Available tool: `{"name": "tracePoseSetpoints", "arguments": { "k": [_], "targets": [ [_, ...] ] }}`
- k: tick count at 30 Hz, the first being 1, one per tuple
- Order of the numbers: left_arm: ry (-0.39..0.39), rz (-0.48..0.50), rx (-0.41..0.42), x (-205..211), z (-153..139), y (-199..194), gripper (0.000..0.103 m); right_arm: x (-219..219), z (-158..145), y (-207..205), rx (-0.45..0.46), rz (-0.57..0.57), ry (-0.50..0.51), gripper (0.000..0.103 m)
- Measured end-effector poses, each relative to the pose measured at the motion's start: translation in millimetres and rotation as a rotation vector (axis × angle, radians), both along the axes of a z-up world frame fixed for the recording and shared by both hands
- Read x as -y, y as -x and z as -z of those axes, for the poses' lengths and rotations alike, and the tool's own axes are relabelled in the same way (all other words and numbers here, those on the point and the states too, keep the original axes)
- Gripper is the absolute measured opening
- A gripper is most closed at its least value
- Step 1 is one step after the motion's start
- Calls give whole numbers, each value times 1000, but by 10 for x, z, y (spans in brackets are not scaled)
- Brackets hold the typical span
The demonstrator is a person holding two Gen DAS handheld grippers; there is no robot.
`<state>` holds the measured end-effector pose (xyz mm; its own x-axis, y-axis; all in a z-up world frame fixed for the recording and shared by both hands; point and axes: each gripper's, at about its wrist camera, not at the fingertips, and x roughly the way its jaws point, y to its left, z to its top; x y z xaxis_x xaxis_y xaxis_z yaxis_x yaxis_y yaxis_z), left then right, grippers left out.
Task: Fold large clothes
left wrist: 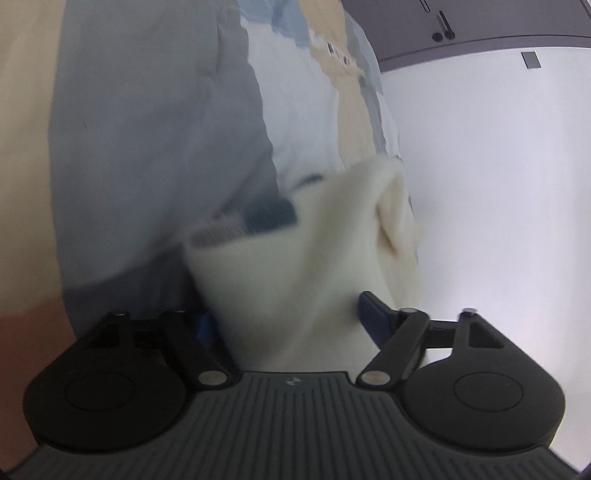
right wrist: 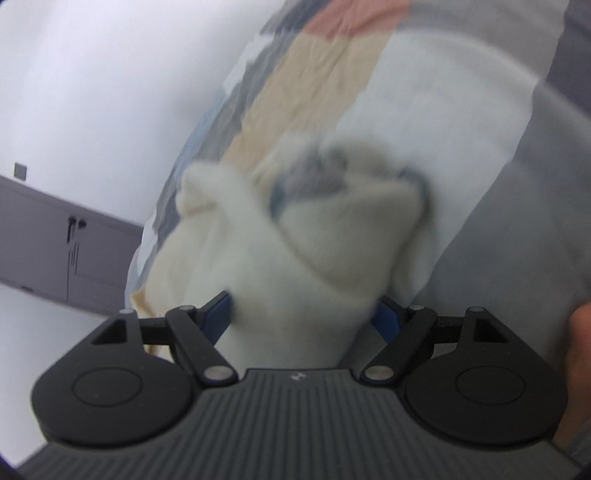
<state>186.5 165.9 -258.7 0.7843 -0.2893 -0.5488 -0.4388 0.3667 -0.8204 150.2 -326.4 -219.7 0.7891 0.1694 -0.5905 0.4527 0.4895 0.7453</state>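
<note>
A thick cream garment (left wrist: 295,266) fills the gap between the blue fingers of my left gripper (left wrist: 288,321). Both pads press on its bunched fabric; the left finger (left wrist: 207,328) is partly hidden behind it. A dark striped label or trim (left wrist: 266,216) shows at its upper edge. In the right wrist view the same cream garment (right wrist: 280,258) sits bunched between the blue pads of my right gripper (right wrist: 303,314), which is shut on it. A grey-blue collar edge (right wrist: 332,173) shows at its top. Both views are blurred.
Behind the garment lies a patchwork cover (left wrist: 343,92) (right wrist: 306,85) in white, beige, blue and pink. Grey cloth (left wrist: 147,129) (right wrist: 517,221) fills one side of each view. A grey cabinet (left wrist: 480,29) (right wrist: 55,240) stands against a white wall. A hand (right wrist: 580,343) shows at the right edge.
</note>
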Motion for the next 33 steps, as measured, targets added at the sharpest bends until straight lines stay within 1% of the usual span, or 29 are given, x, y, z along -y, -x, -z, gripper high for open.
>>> {"name": "tracePoseSetpoints", "arguments": {
  "k": [1, 2, 3, 6, 9, 11, 13, 15, 18, 22, 23, 24, 25, 26, 27, 29, 30, 31, 33],
  "targets": [
    [-8, -3, -3, -3, -11, -2, 71, 32, -21, 29, 4, 39, 17, 79],
    [-9, -9, 1, -127, -25, -21, 67, 83, -42, 62, 2, 80, 40, 75],
    [-7, -18, 6, -139, -33, -15, 62, 138, -52, 71, 10, 92, 47, 75],
    [-15, -32, 19, -189, -74, 10, 56, 213, -12, 76, 12, 78, 19, 75],
    [-32, -33, 19, -166, -88, 34, 56, 180, 44, 38, -8, 28, -11, 75],
    [-45, -28, 15, -144, -97, 78, 56, 157, 99, 19, -20, -5, -53, 76],
    [-47, -15, 9, -131, -73, 61, 59, 150, 135, 10, -22, -12, -73, 76],
    [-46, 7, 3, -106, -40, 41, 66, 151, 158, -3, -22, -18, -81, 77],
    [-21, 39, 4, -15, 0, 9, 70, 137, 202, -29, -29, -42, -103, 79],
    [-42, 52, 3, 30, -19, 19, 70, 83, 194, -81, -25, -63, -94, 80],
    [-40, 52, 4, 36, -25, 17, 67, 86, 195, -87, -25, -68, -96, 80],
    [-43, 56, 6, 37, -44, 17, 61, 88, 183, -104, -25, -75, -91, 80],
    [-58, 60, 10, 43, -73, 24, 58, 84, 160, -111, -23, -85, -77, 74],
    [-77, 65, 16, 54, -104, 21, 52, 75, 121, -110, -18, -94, -51, 65],
    [-95, 67, 25, 82, -144, 50, 47, 60, 81, -105, -9, -98, -25, 59],
    [-132, 74, 51, 129, -221, 76, 40, 37, 22, -72, 15, -97, 8, 43],
    [-128, 71, 67, 136, -256, 102, 37, 40, -1, -47, 29, -89, 11, 41],
    [-115, 65, 83, 130, -296, 131, 36, 46, -27, -21, 43, -84, 11, 39],
    [-114, 77, 108, 115, -412, 197, 34, 98, -86, 43, 69, -75, -1, 37]
  ]
}}
